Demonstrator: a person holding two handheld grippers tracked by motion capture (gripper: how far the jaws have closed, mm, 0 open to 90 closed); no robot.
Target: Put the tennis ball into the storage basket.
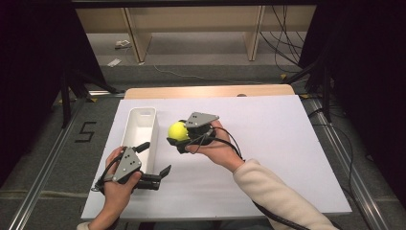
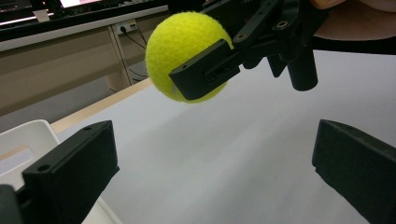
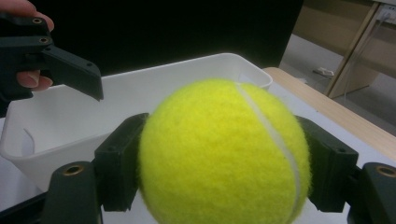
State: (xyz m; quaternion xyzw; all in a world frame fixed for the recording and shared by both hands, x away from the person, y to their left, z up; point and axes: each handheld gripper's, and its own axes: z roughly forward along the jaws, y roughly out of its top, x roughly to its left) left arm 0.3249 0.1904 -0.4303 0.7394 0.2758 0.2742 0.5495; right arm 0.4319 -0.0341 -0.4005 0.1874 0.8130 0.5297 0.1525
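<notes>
Right gripper [image 1: 182,139] is clamped on the tennis ball [image 1: 177,131], one jaw on each side of it; the right gripper view shows both pads pressed flat against the felt [image 3: 224,154], with the seam running over the top. The ball is off the table, held in the air just to the right of the white bin [image 1: 140,136], level with about the middle of its length. The key relation is that the bin lies straight ahead of the right gripper's jaws, with its near wall [image 3: 70,135] just past the ball and the open cavity behind that. The bin's long axis runs away from the person, so the approach is across the short side, leaving little room to overshoot. The likely next move is a short carry leftward over the rim, then a release. Left gripper [image 1: 155,158] sits at the near end of the bin with its jaws spread wide and nothing between them. One jaw seems to hang over or touch the bin's near rim, but I can't tell contact from the high view. In the left gripper view the ball [image 2: 189,56] is up and ahead of it. The right hand is clearly the one positioned for the drop, and the left may only be steadying the bin.
</notes>
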